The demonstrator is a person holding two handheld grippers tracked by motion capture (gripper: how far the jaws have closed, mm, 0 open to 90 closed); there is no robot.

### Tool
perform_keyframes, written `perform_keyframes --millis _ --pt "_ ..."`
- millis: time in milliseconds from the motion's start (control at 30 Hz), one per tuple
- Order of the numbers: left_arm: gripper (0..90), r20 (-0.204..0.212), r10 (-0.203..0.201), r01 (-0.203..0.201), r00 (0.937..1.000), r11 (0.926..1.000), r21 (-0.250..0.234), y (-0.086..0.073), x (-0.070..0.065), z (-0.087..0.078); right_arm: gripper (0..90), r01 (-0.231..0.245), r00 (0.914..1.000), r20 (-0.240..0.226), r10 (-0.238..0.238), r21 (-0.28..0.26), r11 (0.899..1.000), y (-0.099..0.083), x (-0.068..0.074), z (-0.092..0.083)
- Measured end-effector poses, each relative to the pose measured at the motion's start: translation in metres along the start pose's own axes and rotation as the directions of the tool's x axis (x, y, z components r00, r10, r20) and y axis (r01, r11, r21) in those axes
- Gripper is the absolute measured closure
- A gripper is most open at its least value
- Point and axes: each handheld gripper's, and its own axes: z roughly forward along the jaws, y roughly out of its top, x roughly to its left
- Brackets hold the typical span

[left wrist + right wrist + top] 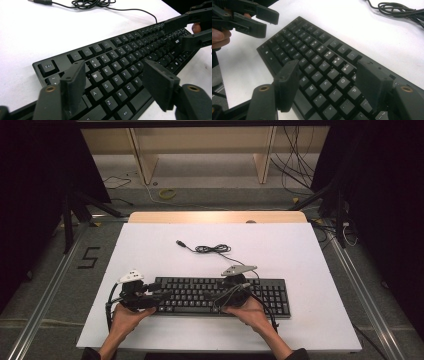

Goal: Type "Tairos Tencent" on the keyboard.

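A black keyboard (270, 295) lies along the near part of a white board (150, 245), with its black cable (212, 249) coiled behind it and ending in a USB plug (181, 243). My left gripper (162, 297) reaches over the keyboard's left end. Its jaws stand open over the letter keys (115, 72), and no pad presses on anything. My right gripper (212, 297) comes in from the right over the keyboard's middle, open as well (327, 72), above the keys around K and O. The two grippers point toward each other.
The white board sits on a wooden table (215, 217) whose far edge shows behind it. Dark stands and loose cables (295, 165) are on the floor beyond. A hand grips each tool near the board's front edge.
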Motion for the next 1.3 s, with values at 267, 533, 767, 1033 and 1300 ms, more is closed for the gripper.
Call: perform_keyframes --millis 267,533,767,1033,1300 --pt "53.9 -0.010 0.009 -0.008 0.9999 0.9988 0.049 0.001 0.000 0.006 34.0 -0.001 1.0000 -0.009 0.001 -0.007 1.000 -0.001 0.001 -0.002" --pt "75.1 -0.008 0.066 -0.065 0.9978 0.9910 0.117 0.001 -0.005 0.016 32.2 0.006 0.9999 -0.012 -0.007 -0.009 1.000 -0.004 0.003 -0.004" --pt "82.8 -0.017 0.074 -0.070 0.9971 0.9838 0.165 0.001 -0.006 0.024 32.0 0.026 0.9995 -0.015 -0.026 -0.015 1.000 -0.006 0.005 -0.006" --pt "88.3 -0.025 0.075 -0.070 0.9968 0.9821 0.175 0.002 -0.005 0.028 32.0 0.037 0.9991 -0.020 -0.038 -0.016 0.999 -0.008 0.007 -0.006" --pt "89.0 -0.026 0.077 -0.071 0.9967 0.9793 0.190 0.001 -0.003 0.030 32.0 0.039 0.9989 -0.023 -0.040 -0.016 0.999 -0.008 0.008 -0.008"
